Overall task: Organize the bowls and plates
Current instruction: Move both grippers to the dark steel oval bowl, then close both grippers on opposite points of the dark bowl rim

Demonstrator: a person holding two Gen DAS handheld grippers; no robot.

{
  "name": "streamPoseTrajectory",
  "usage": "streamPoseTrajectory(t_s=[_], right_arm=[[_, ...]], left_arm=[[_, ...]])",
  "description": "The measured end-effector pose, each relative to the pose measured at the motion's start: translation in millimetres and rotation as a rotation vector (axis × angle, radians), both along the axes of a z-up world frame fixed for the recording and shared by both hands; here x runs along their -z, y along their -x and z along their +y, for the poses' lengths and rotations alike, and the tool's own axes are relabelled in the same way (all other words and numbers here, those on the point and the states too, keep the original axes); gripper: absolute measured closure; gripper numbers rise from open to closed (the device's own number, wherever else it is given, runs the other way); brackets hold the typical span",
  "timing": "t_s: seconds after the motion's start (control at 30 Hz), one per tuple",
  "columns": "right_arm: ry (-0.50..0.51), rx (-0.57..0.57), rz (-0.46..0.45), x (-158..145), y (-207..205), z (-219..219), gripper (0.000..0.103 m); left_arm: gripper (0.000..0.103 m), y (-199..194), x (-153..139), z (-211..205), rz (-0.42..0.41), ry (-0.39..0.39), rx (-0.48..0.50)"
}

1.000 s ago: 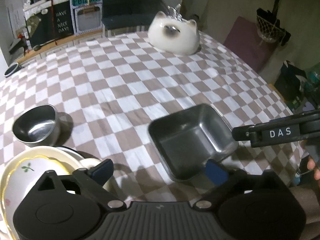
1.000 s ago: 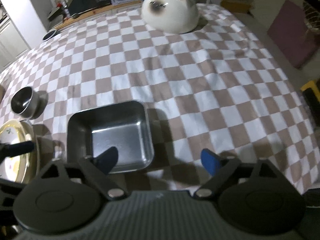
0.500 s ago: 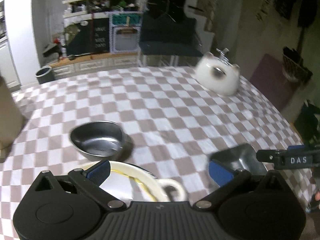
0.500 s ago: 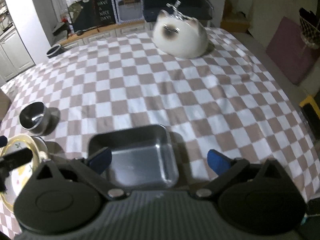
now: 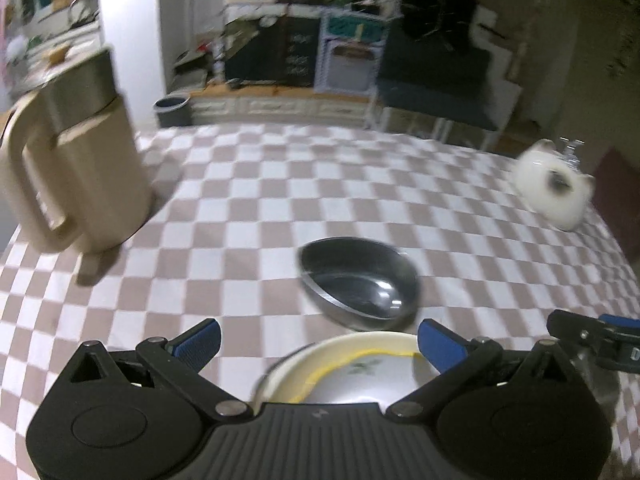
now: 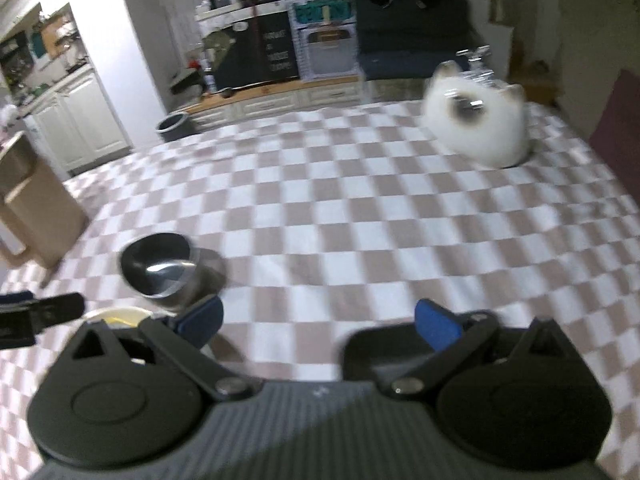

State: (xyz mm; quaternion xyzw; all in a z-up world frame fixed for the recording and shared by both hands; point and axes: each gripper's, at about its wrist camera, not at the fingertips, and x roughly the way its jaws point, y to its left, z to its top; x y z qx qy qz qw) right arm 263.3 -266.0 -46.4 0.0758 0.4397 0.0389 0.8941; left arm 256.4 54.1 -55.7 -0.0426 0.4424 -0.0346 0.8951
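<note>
From your left wrist view, your left tongs (image 5: 318, 344) stand wide apart with nothing between the blue pads. Directly under them, close to the camera, lies the cream plate (image 5: 360, 364) with its yellow rim and small sprig pattern; it seems to be stacked on something, but the tongs' body hides the lower part. Just beyond the plate, nearly touching its far edge, sits the round steel bowl (image 5: 360, 282) on the checked tabletop (image 5: 280, 208), a little to the right of the centre line between the pads. The beige jug (image 5: 76, 168) stands well apart at far left, the cat-shaped white bowl (image 5: 554, 190) well apart at far right. The tip of your other tool shows at the right edge.

From your right wrist view, your right tongs (image 6: 318, 322) are also spread fully and empty. The square steel tray (image 6: 372, 350) lies just below the right pad, mostly hidden by the tongs' body. The round steel bowl (image 6: 160, 270) sits ahead and to the left, just past the left pad, with the plate's edge (image 6: 116, 314) beside it.

If the bowl is your next piece, your left hand looks the nearer: the bowl lies almost straight ahead of it, and being round it offers no preferred axis, so take its rim.
</note>
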Motion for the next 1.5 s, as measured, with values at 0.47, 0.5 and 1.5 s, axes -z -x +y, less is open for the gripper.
streamPoseTrajectory(t_s=[0.47, 0.5, 1.5], right_arm=[[-0.162, -0.079, 0.072, 12.6, -59.1, 71.5, 0.044], [-0.172, -0.072, 0.082, 14.3, -63.5, 72.1, 0.048], [-0.218, -0.101, 0.173, 48.3, -105.0, 77.2, 0.086]], left_arm=[[0.04, -43.0, 28.1, 32.9, 0.01, 0.095, -0.066], [0.042, -46.0, 29.4, 32.2, 0.004, 0.106, -0.063], [0.082, -74.8, 46.3, 3.9, -0.028, 0.104, -0.011]])
